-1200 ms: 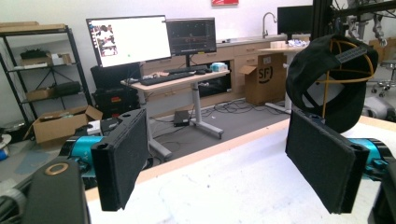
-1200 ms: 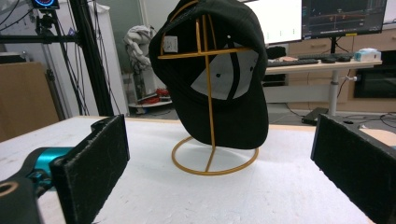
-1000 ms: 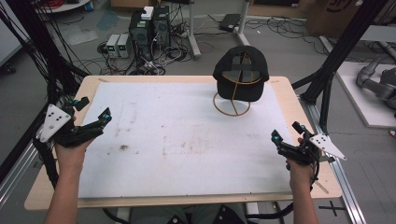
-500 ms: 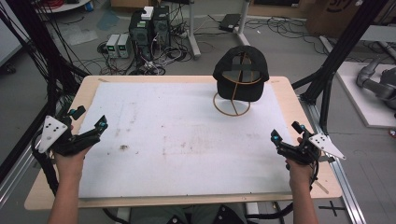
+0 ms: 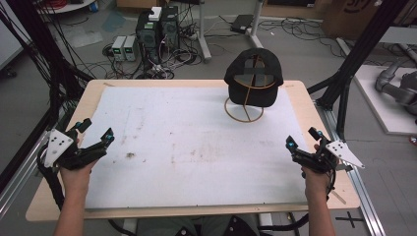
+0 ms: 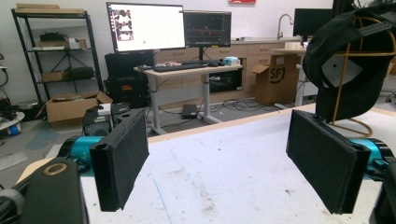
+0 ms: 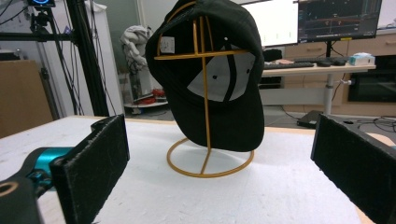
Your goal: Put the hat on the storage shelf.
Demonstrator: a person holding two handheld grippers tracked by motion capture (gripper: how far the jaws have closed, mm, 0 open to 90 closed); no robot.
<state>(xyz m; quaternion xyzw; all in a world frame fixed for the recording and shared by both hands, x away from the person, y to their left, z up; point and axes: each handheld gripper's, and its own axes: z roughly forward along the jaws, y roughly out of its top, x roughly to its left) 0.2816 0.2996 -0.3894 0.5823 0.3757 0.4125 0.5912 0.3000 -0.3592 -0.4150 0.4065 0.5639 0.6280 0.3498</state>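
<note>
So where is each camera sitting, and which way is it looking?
High view: up above the person's side, looking forward and down at the table; both forearms, the left gripper and the right gripper show.
Left gripper view: rides the left gripper, looking across the table; its open jaws show.
Right gripper view: rides the right gripper, facing the cap; its open jaws show.
Shared: all three see the cap on its stand.

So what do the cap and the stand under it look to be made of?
The cap looks like black woven cloth, matte, with small stitched vent holes and a pale lining patch inside. The stand looks like thin metal wire with a shiny gold finish: a ring base, an upright rod and a crossbar. Whether it is paint or plating, I can't tell.
</note>
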